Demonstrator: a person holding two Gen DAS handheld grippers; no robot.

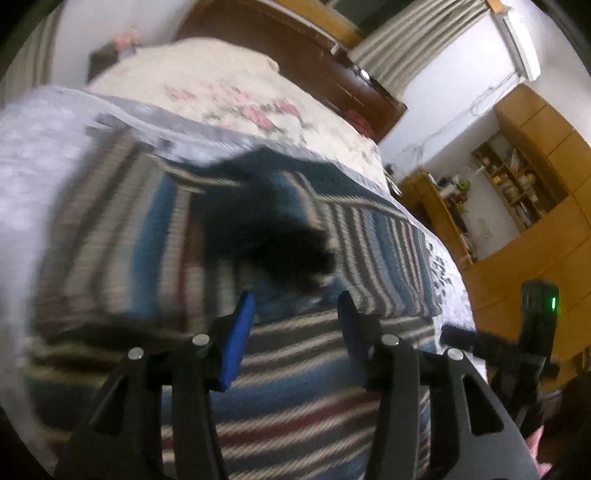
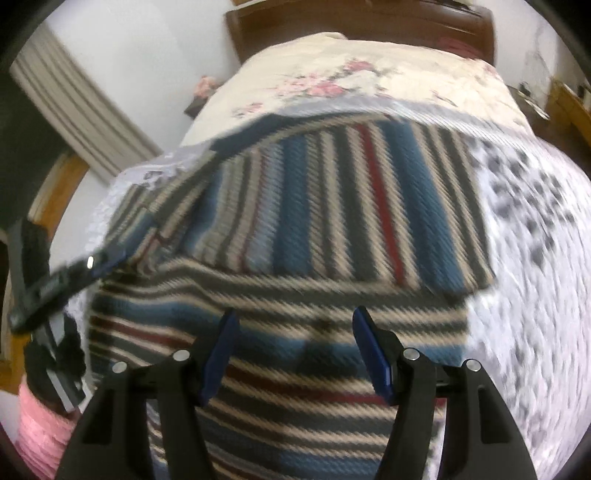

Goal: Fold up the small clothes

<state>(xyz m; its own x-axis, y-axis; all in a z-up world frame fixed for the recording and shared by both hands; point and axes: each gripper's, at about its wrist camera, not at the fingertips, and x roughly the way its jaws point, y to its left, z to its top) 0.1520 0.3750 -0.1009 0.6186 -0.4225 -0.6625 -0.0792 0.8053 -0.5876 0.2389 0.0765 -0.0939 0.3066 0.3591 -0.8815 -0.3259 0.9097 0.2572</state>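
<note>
Bedroom setting: a bed (image 2: 535, 295) with a pale patterned cover, a floral quilt (image 2: 369, 70) toward the dark wooden headboard (image 2: 369, 22), and wooden shelving (image 1: 517, 184) along one wall. Striped garment (image 2: 314, 229), in blue, grey, cream and red bands, lies spread across the middle of the bed, its near part folded so the stripes run crosswise. Both views are motion-blurred. Left gripper (image 1: 295, 317) hangs above the garment, blue-padded fingers apart, nothing between them. Right gripper (image 2: 293, 343) likewise hangs over the near folded portion, fingers apart and empty. A pink sleeve (image 2: 40, 424) shows at the right view's lower left edge.
</note>
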